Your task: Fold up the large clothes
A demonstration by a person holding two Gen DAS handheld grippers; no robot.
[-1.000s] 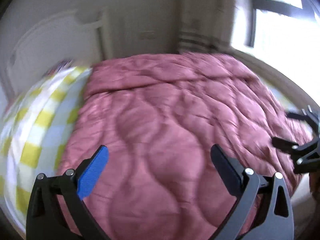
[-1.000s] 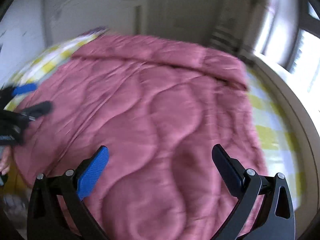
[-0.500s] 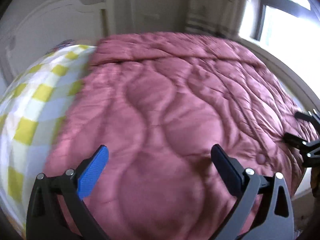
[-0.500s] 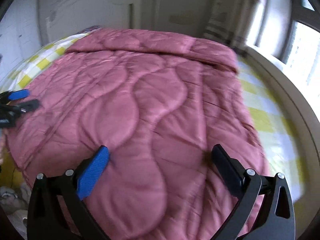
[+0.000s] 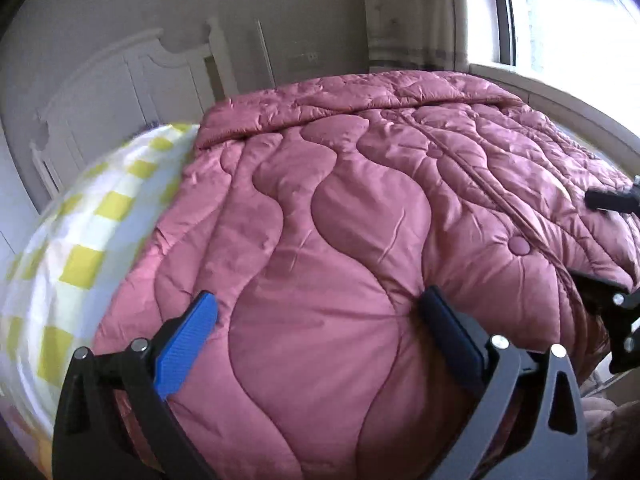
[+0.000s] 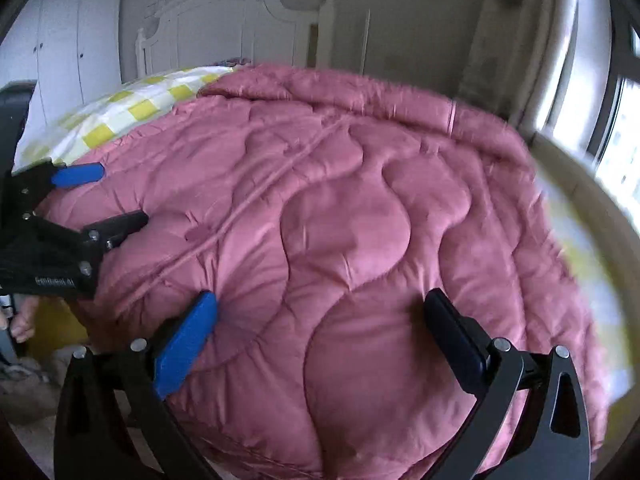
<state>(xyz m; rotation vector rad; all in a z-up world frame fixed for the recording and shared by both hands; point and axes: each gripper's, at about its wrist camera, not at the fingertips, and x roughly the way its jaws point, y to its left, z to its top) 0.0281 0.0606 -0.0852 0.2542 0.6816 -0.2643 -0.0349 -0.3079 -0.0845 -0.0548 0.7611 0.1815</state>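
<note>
I have both grippers at the near edge of the pink quilted coat (image 5: 360,240), which lies spread flat over the bed: my left gripper (image 5: 316,320) and right gripper (image 6: 320,316) both gape wide with nothing in them, so I judge this the reach-in before the first fold. Next, each must close on the hem, though the puffy padding may slip. The checked sheet (image 5: 80,240) lies beside it and the headboard (image 6: 240,24) beyond; the blurred far edge looks clear, I think.

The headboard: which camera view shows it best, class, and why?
The right wrist view: the white headboard stands nearly whole beyond the pink quilt. In the left wrist view it is squeezed towards the left edge.
</note>
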